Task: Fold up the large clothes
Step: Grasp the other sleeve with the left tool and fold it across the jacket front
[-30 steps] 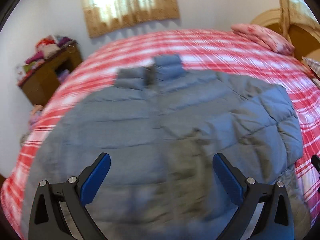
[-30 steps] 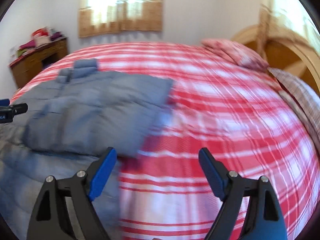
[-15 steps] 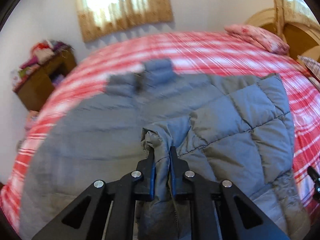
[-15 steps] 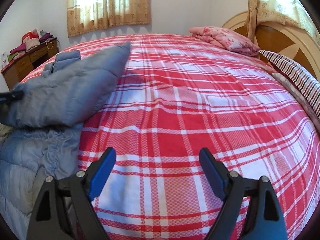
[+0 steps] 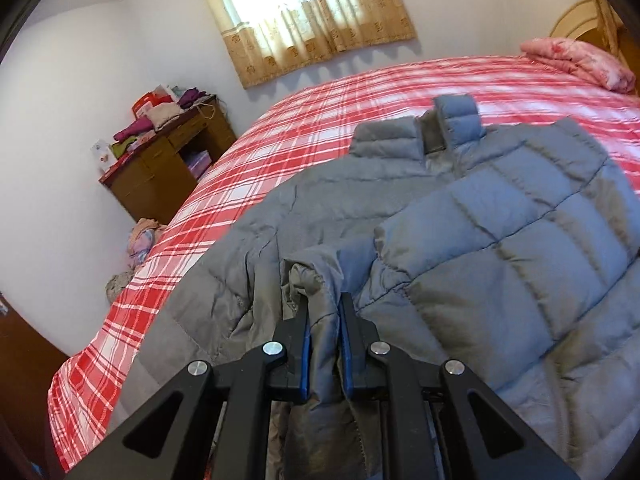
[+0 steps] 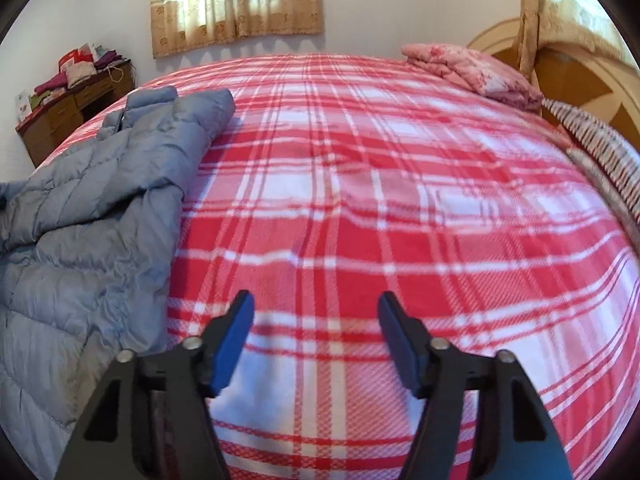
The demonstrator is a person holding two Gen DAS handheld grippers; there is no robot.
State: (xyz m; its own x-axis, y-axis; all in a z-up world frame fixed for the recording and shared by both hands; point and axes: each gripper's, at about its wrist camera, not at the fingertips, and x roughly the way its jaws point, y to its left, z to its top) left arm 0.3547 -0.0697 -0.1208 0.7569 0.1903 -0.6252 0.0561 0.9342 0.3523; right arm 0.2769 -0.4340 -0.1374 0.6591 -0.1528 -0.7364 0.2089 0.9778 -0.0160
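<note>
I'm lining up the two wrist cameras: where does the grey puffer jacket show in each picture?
Left wrist view: the grey puffer jacket fills the centre and right, a fold of it pinched in the left gripper.
Right wrist view: the jacket lies along the left edge, clear of the open right gripper.
Shared landmark: the curtained window on the far wall.
</note>
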